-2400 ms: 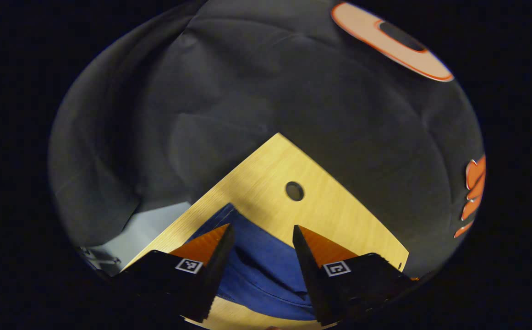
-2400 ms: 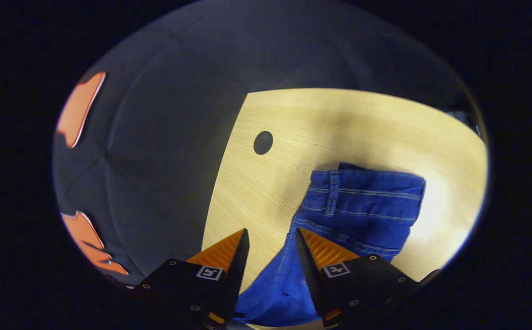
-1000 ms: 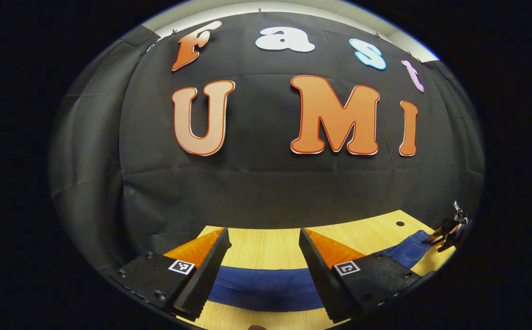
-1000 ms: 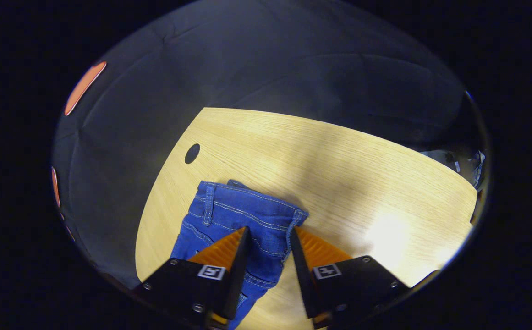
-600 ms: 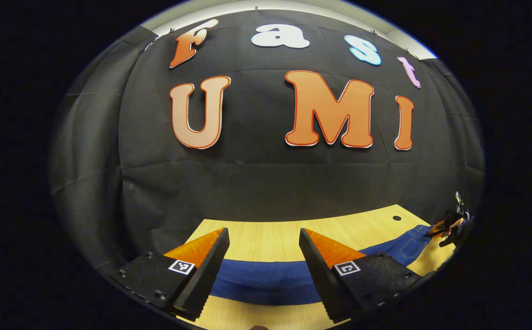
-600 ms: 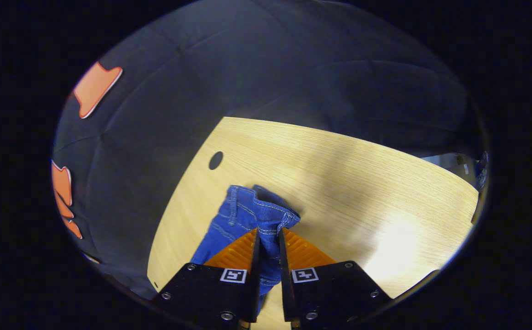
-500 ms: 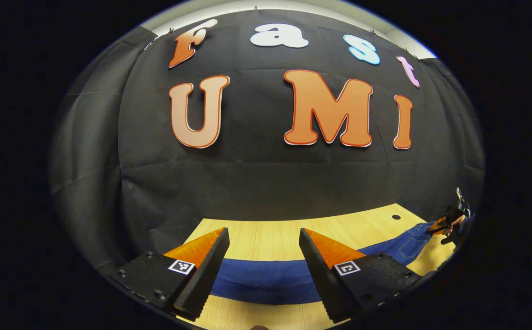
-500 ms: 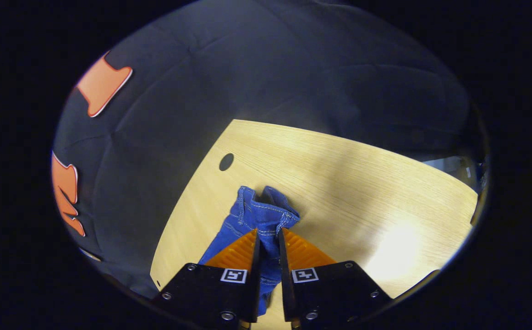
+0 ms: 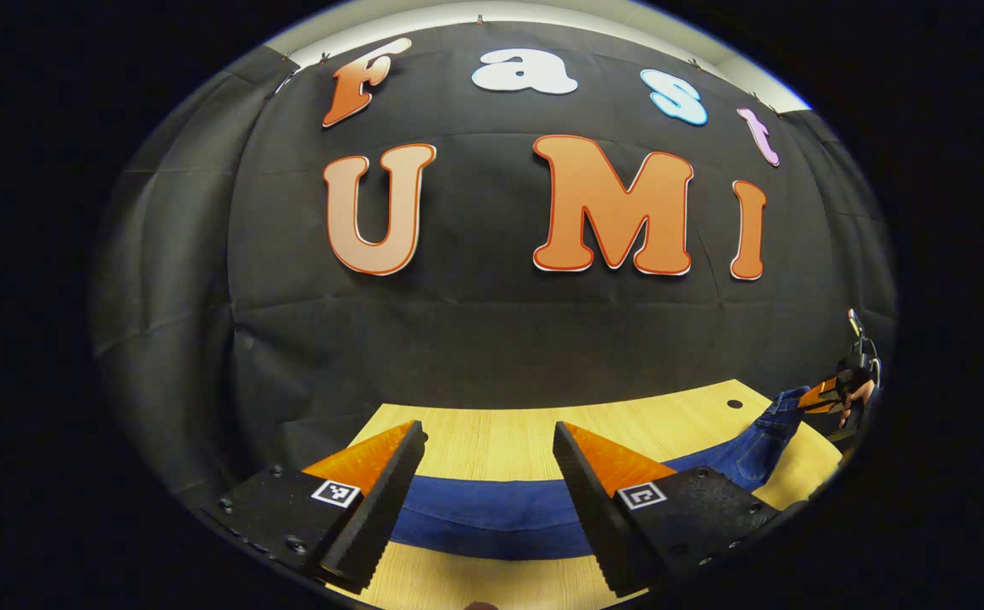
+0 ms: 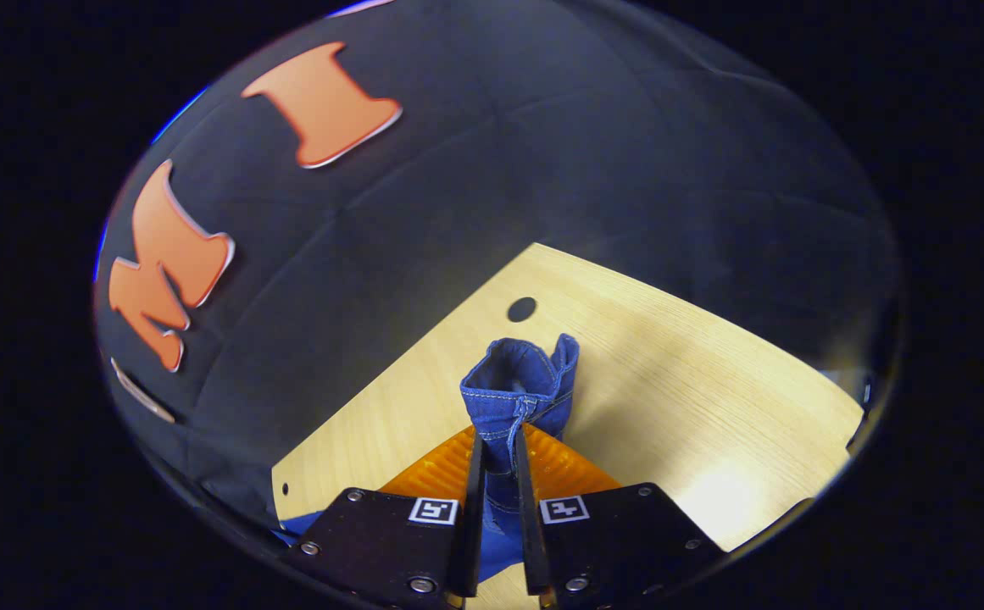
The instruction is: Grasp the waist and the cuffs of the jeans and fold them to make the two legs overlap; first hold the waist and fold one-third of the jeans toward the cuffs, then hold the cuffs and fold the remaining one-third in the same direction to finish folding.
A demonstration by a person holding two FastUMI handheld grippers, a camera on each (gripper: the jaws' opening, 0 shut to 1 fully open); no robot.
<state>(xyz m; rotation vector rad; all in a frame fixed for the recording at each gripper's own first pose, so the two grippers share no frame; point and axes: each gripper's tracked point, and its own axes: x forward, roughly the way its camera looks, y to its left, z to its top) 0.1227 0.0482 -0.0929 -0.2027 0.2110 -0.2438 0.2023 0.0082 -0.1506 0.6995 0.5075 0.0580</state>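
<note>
Wooden table [image 10: 695, 381]: jeans [image 9: 492, 512] lay lengthwise across it. My right gripper [image 10: 496, 453] pinched the raised waist [image 10: 519, 381]; my left gripper [image 9: 487, 436] gaped wide over the leg, cuffs leftward.

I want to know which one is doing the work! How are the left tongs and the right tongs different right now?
The left tongs stand wide open with the jeans lying flat on the table between them; the right tongs are shut on the jeans' waist. The left tongs grip nothing; the right tongs hold the bunched waist above the table. Both point at the same jeans.
</note>
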